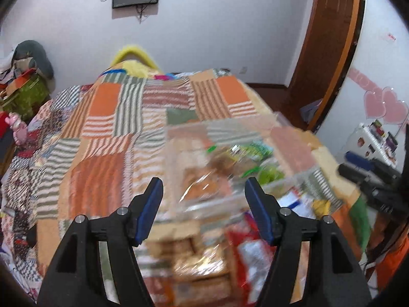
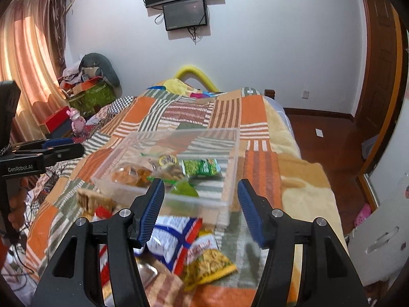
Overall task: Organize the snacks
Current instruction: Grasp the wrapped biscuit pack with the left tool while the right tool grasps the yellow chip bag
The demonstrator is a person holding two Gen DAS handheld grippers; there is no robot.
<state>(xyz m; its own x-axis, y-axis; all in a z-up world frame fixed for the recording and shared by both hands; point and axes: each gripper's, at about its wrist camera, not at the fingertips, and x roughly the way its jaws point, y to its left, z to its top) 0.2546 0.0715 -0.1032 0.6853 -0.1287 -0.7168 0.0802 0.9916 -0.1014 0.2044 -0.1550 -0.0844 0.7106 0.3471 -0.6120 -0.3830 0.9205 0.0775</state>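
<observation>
Snack packets [image 2: 190, 245] lie at 6 o'clock below your right tongs [image 2: 200, 211], nearer than left tongs [image 1: 203, 211]; both spread, empty; bin [image 2: 230, 153] at 12 o'clock.

— How many containers do I have on the bed?
— One clear plastic box [image 2: 231, 151].
— And loose packets before it?
— I count two clearly: one yellow packet [image 2: 208, 262], one white-and-blue packet [image 2: 171, 240]. Others are too blurred to count.
</observation>
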